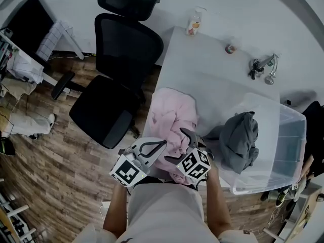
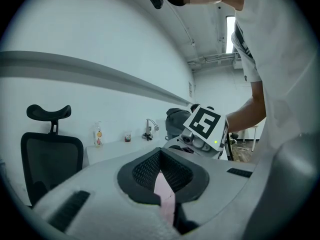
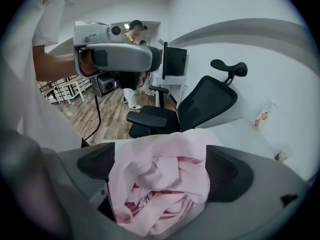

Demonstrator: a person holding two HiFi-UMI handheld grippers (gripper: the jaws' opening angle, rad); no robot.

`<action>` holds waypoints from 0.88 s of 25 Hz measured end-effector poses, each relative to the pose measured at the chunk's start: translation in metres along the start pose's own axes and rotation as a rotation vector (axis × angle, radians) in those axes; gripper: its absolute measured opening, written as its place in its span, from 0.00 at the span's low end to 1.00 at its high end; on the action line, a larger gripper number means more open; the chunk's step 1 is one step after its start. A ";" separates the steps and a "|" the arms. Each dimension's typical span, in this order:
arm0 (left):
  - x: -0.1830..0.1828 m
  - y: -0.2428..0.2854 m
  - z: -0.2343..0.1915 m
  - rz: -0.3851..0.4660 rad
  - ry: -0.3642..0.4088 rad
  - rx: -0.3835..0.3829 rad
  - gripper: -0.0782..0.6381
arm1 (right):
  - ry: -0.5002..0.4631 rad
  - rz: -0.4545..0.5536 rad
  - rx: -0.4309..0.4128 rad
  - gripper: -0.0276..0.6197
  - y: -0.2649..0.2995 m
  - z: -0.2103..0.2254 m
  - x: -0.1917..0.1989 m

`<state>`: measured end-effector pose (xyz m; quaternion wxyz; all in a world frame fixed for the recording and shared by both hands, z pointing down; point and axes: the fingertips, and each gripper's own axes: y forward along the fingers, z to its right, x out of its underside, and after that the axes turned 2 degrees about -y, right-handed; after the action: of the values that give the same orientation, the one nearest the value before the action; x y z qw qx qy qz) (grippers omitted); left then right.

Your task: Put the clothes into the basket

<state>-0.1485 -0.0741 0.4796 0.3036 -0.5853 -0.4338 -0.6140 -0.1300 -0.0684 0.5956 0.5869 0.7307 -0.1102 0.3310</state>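
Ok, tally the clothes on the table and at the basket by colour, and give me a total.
pink garment: 1
grey garment: 1
Total: 2

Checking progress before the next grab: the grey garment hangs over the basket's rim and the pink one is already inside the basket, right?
No. The grey garment does hang over the basket rim, but the pink garment lies on the table beside it, not inside; the head view shows this.
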 end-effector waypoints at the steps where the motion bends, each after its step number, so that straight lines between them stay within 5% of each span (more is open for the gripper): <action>1: 0.003 0.000 0.000 -0.001 -0.007 0.000 0.11 | 0.008 -0.003 -0.001 0.88 0.005 -0.001 0.003; 22: 0.043 0.015 0.008 -0.069 0.004 0.072 0.11 | 0.185 -0.155 0.001 0.93 0.091 0.003 0.092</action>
<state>-0.1378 -0.0676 0.5243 0.3037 -0.5576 -0.4750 -0.6092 -0.1098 -0.0761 0.7233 0.6180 0.7036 0.0013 0.3507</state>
